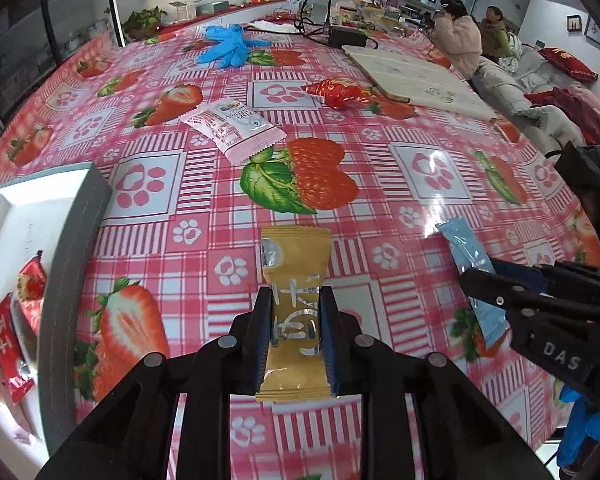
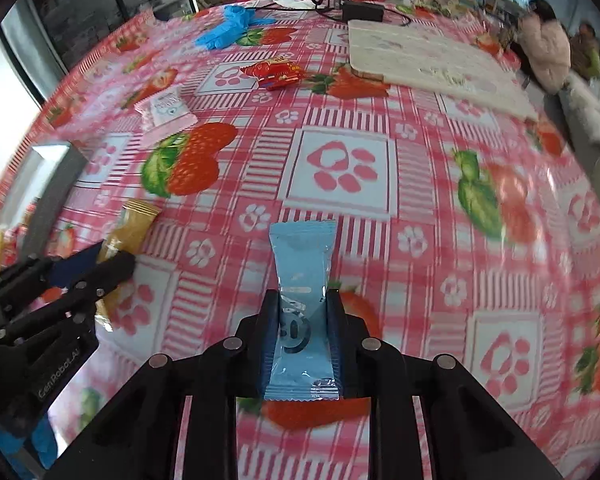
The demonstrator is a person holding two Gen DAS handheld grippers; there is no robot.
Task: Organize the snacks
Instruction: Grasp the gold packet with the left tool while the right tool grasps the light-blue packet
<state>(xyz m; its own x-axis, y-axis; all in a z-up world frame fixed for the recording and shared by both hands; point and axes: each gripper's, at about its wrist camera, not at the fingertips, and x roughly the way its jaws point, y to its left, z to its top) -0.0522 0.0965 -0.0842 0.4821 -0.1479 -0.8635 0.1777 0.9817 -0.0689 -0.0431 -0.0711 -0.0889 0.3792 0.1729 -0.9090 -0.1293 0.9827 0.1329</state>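
Left gripper (image 1: 296, 320): pinching yellow packet (image 1: 294, 264).
Right gripper (image 2: 303, 320): pinching blue packet (image 2: 302, 256).
Left view only: red packets (image 1: 8, 340) in grey box (image 1: 80, 216).

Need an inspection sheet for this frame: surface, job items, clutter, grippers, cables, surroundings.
Surface: table under a glossy pink checked strawberry-print cloth.
Job's things: yellow snack packet in the left gripper; light blue snack packet in the right gripper; pink-and-white snack packet and red foil snack packet lying loose; grey-rimmed white tray at the left, holding red packets.
Clutter: blue rubber gloves; pale flat board.
Grippers: both shut, each on its packet.
Cables: black cable looping to a black power brick at the far edge.
Surroundings: two seated people on the right; potted plant, window, shelves behind.
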